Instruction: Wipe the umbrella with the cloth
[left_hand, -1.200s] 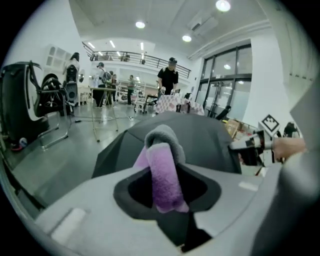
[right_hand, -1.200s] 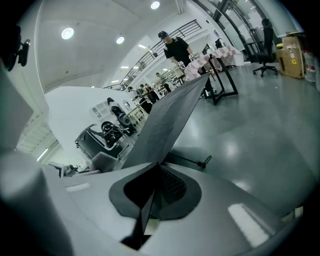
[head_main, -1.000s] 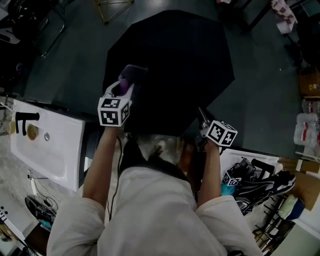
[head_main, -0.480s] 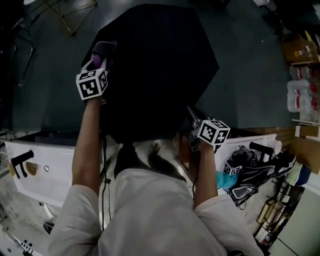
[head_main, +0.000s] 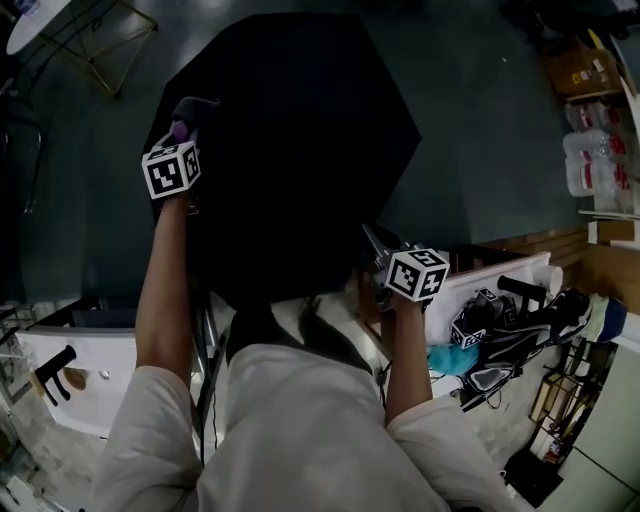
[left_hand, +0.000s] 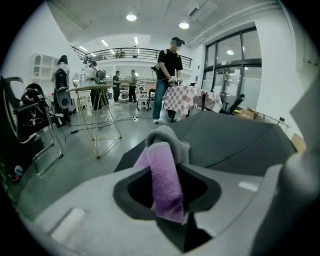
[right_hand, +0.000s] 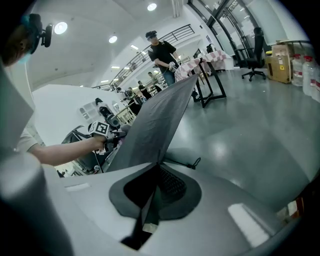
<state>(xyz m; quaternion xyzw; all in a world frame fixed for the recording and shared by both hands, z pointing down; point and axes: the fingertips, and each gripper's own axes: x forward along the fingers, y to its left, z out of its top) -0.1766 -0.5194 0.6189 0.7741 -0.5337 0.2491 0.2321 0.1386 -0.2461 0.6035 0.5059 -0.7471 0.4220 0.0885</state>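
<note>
Cloth (left_hand: 163, 175) pinched in left gripper (head_main: 183, 128), at left edge of umbrella (head_main: 300, 130); right gripper (head_main: 378, 252) clamped on its rim. Wiping appears under way; most of surface probably left.

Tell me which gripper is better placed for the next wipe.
The left gripper: it holds the purple cloth over the umbrella, while the right gripper is clamped on its near edge.

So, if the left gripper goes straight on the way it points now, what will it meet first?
Most likely the black umbrella, which lies just beyond the purple cloth that sticks out of the left gripper. Depth is unclear; the cloth may be touching it.
</note>
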